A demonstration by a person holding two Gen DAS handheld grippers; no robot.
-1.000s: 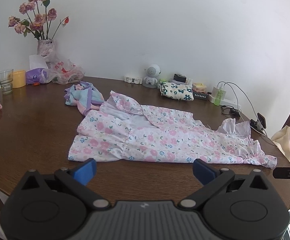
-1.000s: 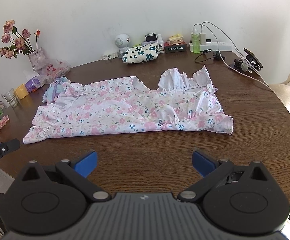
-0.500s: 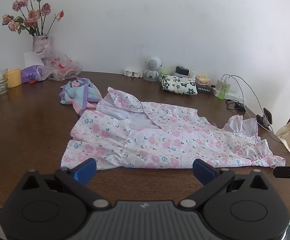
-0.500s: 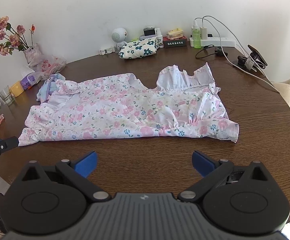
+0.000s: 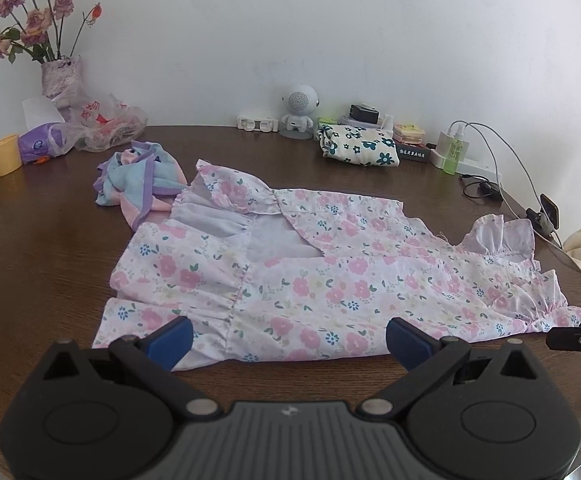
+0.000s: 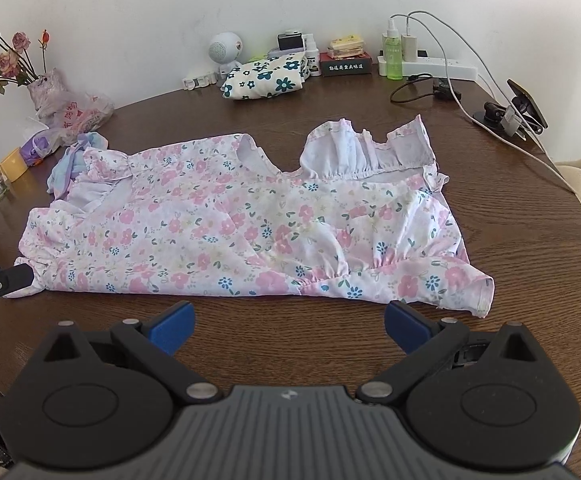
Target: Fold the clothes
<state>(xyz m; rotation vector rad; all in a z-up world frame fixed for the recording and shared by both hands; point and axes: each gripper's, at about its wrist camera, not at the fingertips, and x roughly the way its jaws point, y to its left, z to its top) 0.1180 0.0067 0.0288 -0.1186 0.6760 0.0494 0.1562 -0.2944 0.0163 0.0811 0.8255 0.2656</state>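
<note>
A white dress with pink and blue flowers (image 5: 310, 272) (image 6: 242, 224) lies spread lengthwise on the brown wooden table (image 5: 42, 248). My left gripper (image 5: 286, 338) is open, its blue pads over the dress's near edge at the ruffled left end. My right gripper (image 6: 286, 328) is open too, just short of the near edge at the right end, nothing between its fingers. Each view catches the other gripper's tip at its side margin.
A crumpled blue, pink and purple garment (image 5: 142, 180) touches the dress's far left corner. A folded floral cloth (image 5: 356, 150), speaker, power strip (image 6: 438, 66) with cables, phone on a clip (image 6: 522, 106), flower vase (image 5: 56, 76), bags and cups line the far rim.
Both grippers have moved forward and lower toward the dress's near edge; the left one's pads now overlap the hem. Both stay open, and the dress has not shifted.
</note>
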